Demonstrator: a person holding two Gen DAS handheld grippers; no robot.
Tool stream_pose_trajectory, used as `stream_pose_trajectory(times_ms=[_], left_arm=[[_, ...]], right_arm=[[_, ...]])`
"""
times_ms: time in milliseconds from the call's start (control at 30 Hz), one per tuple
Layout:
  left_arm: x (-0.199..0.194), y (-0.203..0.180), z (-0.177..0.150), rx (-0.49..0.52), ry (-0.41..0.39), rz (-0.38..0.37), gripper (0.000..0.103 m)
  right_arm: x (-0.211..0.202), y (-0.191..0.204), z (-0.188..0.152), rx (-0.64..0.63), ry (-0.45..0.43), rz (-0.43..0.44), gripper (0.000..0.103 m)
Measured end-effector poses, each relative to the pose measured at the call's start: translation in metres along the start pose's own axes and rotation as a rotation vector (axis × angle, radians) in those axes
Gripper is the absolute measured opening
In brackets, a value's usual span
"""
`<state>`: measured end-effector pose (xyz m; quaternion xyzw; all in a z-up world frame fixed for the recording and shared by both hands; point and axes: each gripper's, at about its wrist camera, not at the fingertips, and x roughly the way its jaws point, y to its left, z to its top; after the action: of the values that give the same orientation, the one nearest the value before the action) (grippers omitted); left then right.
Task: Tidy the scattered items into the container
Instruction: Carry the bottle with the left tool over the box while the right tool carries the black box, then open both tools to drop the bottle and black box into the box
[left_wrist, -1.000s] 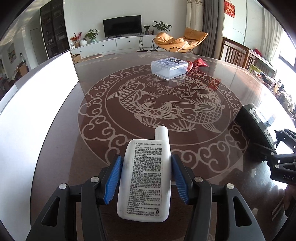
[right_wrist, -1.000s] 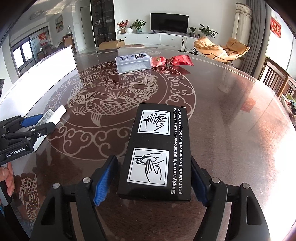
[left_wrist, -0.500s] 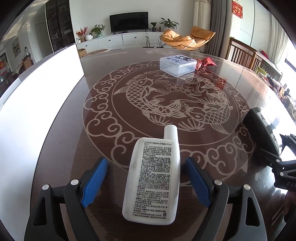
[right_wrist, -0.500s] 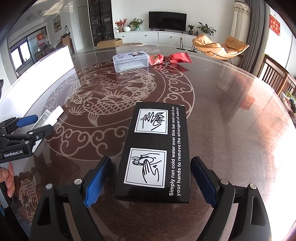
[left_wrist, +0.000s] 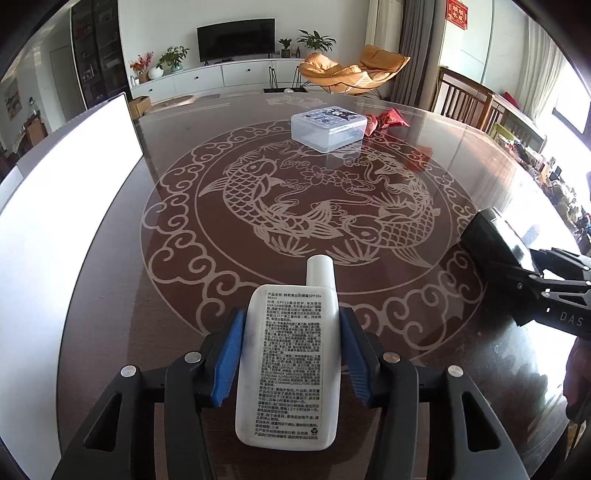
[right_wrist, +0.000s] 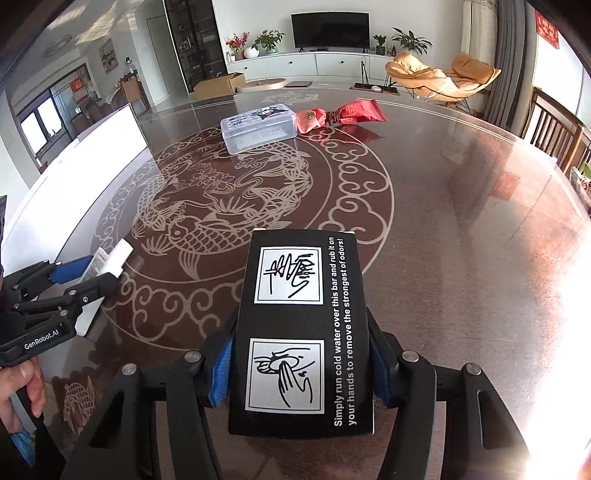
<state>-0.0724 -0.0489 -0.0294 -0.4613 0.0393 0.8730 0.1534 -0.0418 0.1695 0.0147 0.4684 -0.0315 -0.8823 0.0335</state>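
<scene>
Plastic, clear and rectangular, forms the lidded storage box (left_wrist: 328, 127) at the far side of the counter (left_wrist: 461, 177); its contents cannot be made out. Just beside it lie 2 crinkled red packets (right_wrist: 340, 114). The counter is dark, glossy wood inlaid with a pale fish-and-cloud medallion (left_wrist: 314, 214).

The left claw (left_wrist: 291, 350) has just been closing and its blue pads (left_wrist: 229, 354) now clamp a flat white sunscreen bottle (left_wrist: 291, 365), printed with small Chinese text and "SPF50+".

The right claw (right_wrist: 297, 354) has also just been closing and grips a black carton (right_wrist: 301, 328) reading "Simply run cold water over this bar and rub it on your hands to remove the strongest of odors!"
</scene>
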Motion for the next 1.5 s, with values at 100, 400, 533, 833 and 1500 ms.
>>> stream_pose_trajectory(times_ms=[100, 400, 533, 833, 1500], left_arm=[[-0.01, -0.001, -0.005, -0.05, 0.0, -0.056, 0.051], [-0.077, 0.027, 0.036, -0.121, -0.084, -0.123, 0.051], [-0.135, 0.1, 0.073, -0.175, -0.165, -0.061, 0.051], [-0.161, 0.301, 0.108, -0.318, -0.121, 0.206, 0.051], [-0.053, 0.375, 0.047, -0.462, 0.169, 0.287, 0.058]], right_arm=[[-0.015, 0.004, -0.007, 0.02, -0.029, 0.026, 0.059], [-0.048, 0.052, 0.045, -0.052, -0.096, 0.122, 0.059], [-0.062, 0.12, 0.111, -0.14, -0.152, 0.225, 0.059], [-0.02, 0.338, 0.228, -0.333, -0.154, 0.442, 0.059], [0.107, 0.438, 0.239, -0.45, 0.027, 0.328, 0.08]])
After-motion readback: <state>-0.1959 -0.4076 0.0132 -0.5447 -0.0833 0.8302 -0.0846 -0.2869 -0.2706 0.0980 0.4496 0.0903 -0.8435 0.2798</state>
